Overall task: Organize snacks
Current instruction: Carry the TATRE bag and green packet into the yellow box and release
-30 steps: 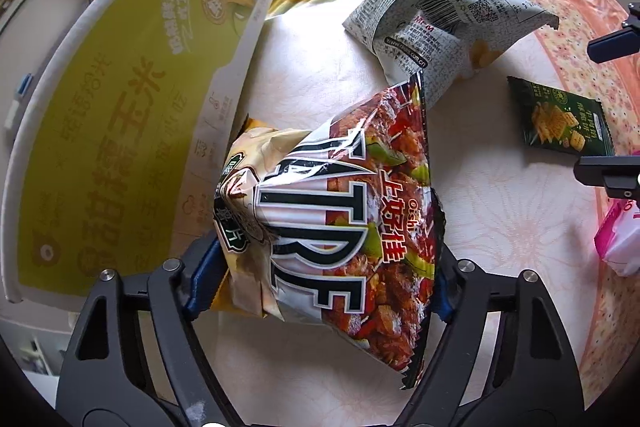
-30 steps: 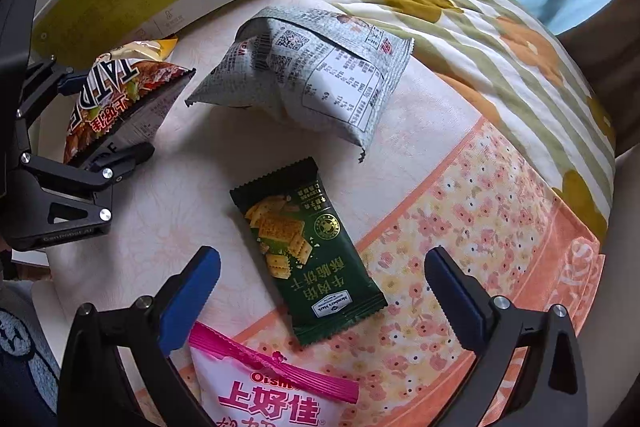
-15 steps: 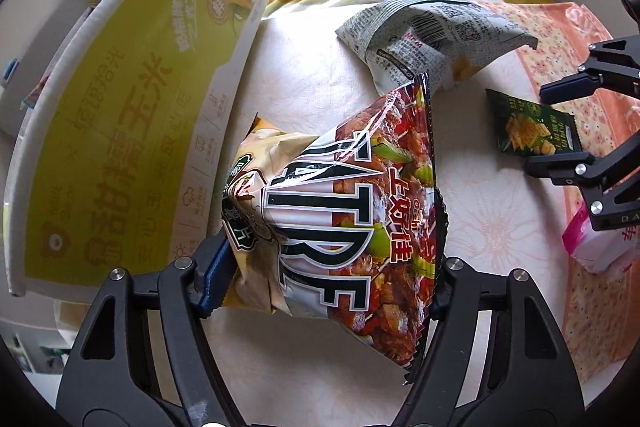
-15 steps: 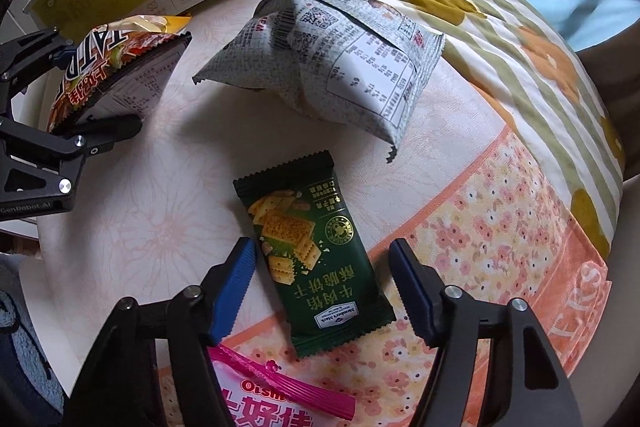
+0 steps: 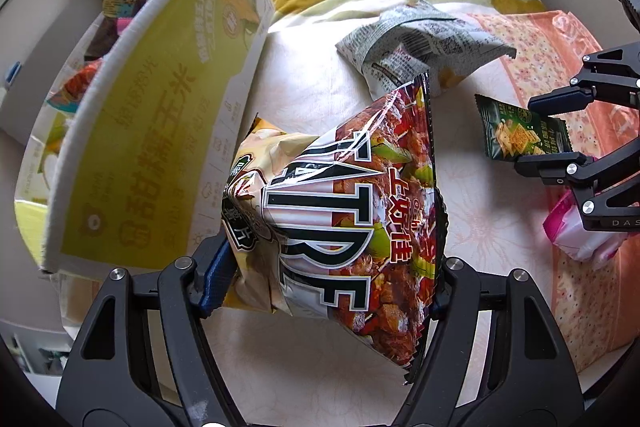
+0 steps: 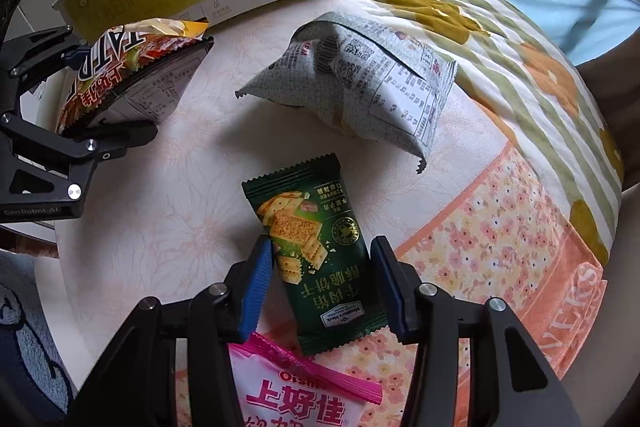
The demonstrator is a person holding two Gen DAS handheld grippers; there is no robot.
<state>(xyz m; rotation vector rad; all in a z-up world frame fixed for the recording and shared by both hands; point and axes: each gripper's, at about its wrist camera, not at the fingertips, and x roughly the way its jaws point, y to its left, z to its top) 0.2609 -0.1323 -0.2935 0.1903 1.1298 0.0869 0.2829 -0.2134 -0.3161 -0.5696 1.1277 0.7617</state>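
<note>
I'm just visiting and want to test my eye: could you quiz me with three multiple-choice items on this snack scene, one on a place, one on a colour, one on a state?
1. Where does the grey newsprint-pattern bag lie?
A. in the box
B. on the bedspread
C. in a gripper

2. What colour is the cracker packet?
A. dark green
B. blue
C. white

3. What is the left gripper doing?
A. hanging empty
B. gripping the red chip bag
C. pressing the yellow box

Answers: 1 B, it rests on the cloth; 2 A, its wrapper is green; 3 B, both pads press the bag.

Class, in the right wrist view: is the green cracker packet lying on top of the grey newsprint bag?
No, the green packet lies apart from the grey bag, between the right gripper's jaws.
</note>
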